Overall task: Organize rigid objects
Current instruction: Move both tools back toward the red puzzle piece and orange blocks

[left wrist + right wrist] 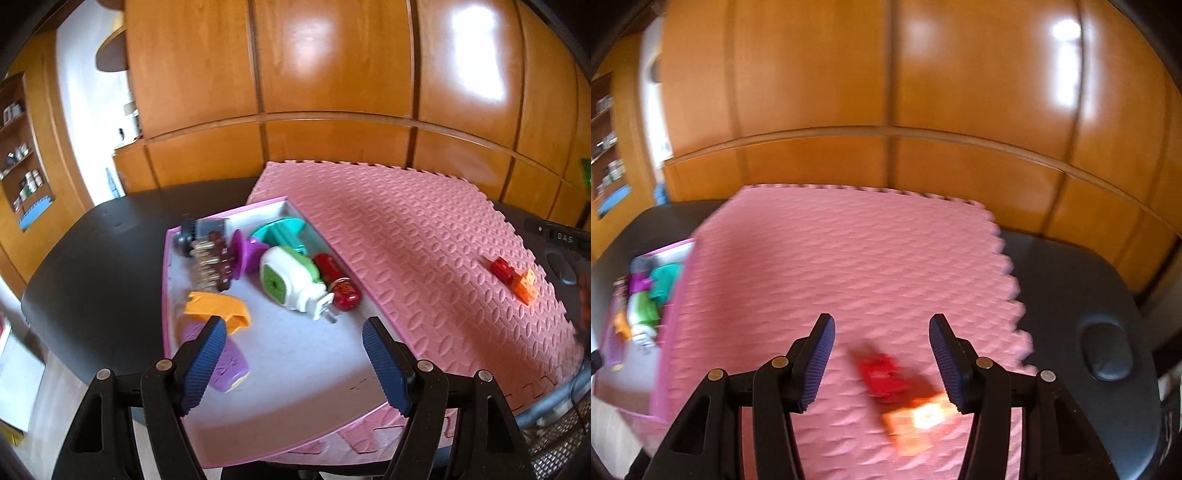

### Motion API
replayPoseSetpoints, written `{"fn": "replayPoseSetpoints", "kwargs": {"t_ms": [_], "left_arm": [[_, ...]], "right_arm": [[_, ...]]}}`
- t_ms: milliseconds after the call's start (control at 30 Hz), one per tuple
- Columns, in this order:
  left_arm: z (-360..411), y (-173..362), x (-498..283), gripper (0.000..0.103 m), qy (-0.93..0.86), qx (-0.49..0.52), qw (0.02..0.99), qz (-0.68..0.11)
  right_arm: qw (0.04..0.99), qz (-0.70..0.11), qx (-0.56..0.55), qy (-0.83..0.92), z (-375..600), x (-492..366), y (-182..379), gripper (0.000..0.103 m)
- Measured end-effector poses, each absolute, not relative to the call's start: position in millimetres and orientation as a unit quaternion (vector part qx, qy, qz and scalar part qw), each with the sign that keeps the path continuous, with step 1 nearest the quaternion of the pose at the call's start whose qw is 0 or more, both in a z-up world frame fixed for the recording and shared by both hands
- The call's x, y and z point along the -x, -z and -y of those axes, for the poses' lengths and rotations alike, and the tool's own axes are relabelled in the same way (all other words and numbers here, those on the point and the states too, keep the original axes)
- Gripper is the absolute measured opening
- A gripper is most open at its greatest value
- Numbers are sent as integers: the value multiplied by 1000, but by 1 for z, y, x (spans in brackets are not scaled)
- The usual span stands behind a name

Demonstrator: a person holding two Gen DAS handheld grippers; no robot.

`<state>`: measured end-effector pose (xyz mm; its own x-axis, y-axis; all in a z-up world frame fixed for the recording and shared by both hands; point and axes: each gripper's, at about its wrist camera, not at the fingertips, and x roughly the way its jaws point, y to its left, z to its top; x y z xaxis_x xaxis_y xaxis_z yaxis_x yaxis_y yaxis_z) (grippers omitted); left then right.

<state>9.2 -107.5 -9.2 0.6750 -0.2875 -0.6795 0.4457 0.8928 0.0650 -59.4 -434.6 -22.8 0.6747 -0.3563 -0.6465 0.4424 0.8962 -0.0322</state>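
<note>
Red block lies between, below the right tongs' parted jaws.

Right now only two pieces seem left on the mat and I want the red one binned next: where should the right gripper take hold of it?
Probably across the red block's two long sides, coming down from above. It lies flat on the pink mat, and the orange block seems to touch its near end, so an endwise pinch looks blocked. The right gripper is open over it; blur hides finer detail.

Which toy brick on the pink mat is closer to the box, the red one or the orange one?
The red brick. It lies on the side of the orange brick that faces the pink box, so the orange one is farther out, near the mat's edge.
</note>
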Motion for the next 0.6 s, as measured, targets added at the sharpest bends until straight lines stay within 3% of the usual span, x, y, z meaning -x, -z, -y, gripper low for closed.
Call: {"fn": "replayPoseSetpoints", "kwargs": {"t_ms": [233,600], "left_arm": [[141,6,-6,77,232,-138,900,-342],[192,14,3,77,284,-170,877,-347]], "right_arm": [[883,-318,-194,287,500,89,35,54],[859,-319,-266,298,525,102,45,54]]}}
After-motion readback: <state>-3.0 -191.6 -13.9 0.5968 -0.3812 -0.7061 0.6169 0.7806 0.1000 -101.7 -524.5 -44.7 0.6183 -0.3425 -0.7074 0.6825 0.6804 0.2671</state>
